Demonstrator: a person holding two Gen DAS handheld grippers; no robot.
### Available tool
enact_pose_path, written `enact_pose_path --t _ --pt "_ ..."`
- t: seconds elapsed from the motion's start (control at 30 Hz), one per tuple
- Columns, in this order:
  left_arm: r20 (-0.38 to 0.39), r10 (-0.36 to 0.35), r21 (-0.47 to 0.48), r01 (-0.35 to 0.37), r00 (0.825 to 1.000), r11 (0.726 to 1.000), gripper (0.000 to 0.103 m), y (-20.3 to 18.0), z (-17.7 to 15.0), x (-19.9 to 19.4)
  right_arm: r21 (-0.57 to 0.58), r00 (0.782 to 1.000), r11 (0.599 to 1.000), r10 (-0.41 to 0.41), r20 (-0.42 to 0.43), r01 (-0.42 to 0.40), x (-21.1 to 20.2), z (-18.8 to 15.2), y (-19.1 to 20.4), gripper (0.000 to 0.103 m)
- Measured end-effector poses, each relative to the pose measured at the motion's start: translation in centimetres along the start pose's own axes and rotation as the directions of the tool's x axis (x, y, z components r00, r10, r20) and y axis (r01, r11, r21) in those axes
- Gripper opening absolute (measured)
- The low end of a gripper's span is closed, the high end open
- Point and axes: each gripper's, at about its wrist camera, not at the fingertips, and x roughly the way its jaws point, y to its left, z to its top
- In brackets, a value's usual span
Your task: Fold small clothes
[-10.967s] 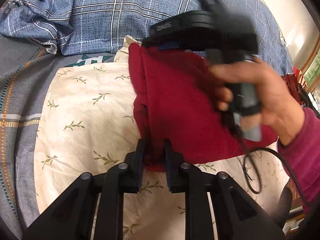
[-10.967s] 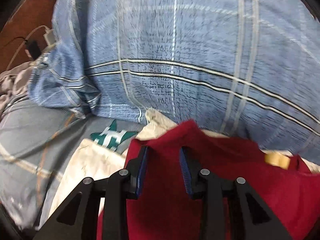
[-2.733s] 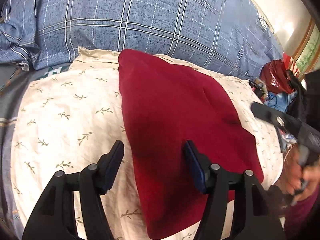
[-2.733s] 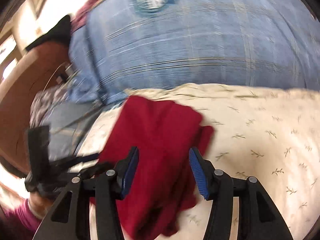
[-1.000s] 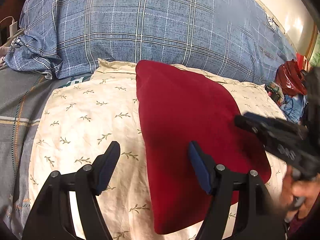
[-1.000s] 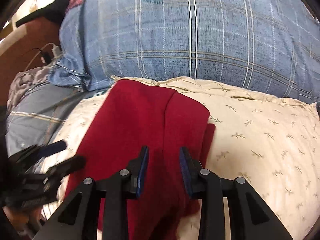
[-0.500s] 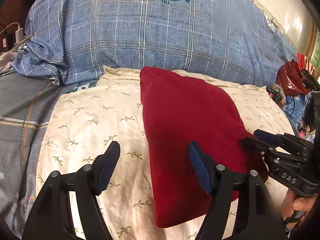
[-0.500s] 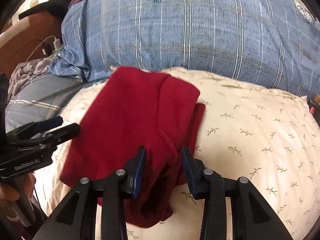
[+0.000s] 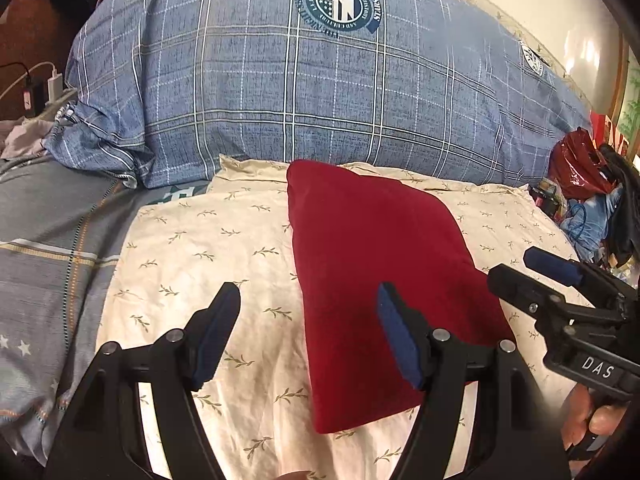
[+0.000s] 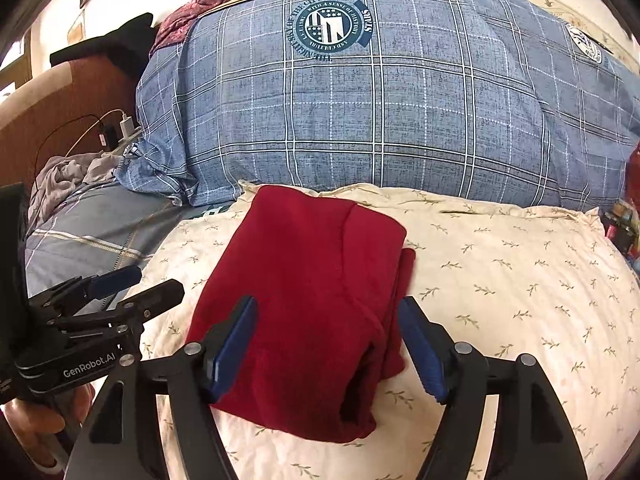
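Note:
A dark red garment [image 9: 372, 264] lies folded into a neat oblong on a cream leaf-print pillow [image 9: 208, 248]; it also shows in the right wrist view [image 10: 308, 284]. My left gripper [image 9: 308, 320] is open and empty, held above the garment's near left edge. My right gripper [image 10: 326, 332] is open and empty, held above the garment's near end. Each gripper appears in the other's view, the right one [image 9: 532, 272] at the far right, the left one [image 10: 132, 284] at the left, both clear of the cloth.
A big blue plaid pillow [image 10: 380, 92] rises behind the cream pillow [image 10: 520, 280]. Grey striped bedding [image 9: 44, 248] lies to the left. A red bag [image 9: 576, 164] and clutter sit at the right edge. Chargers and cables [image 10: 116, 128] lie by the headboard.
My right gripper has opened wide and let go of the red garment's near end, then drawn back and up. My left gripper stays open and has pulled back slightly.

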Motion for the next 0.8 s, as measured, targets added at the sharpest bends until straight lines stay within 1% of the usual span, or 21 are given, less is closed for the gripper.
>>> enact_pose_path --t 0.27,0.4,0.47,0.8 --pt "0.017 -0.006 -0.01 0.007 1.0 1.0 0.07 0.2 0.0 -0.6 0.027 1.0 1.0 -0.01 0.007 0.009 -0.2 -0.3 -0.3 0.081" --pt "0.013 -0.016 -0.016 0.016 1.0 1.0 0.076 0.2 -0.1 -0.4 0.033 1.0 0.999 -0.014 0.006 0.014 -0.1 -0.4 -0.5 0.083" --pt "0.013 -0.017 -0.015 0.017 1.0 1.0 0.076 0.1 -0.1 -0.3 0.033 1.0 0.999 -0.012 0.003 0.012 0.1 -0.4 -0.6 0.084" --pt "-0.004 -0.01 -0.02 0.01 1.0 1.0 0.076 0.2 -0.3 0.5 0.048 1.0 0.999 -0.017 -0.013 0.017 1.0 -0.6 -1.1 0.085"
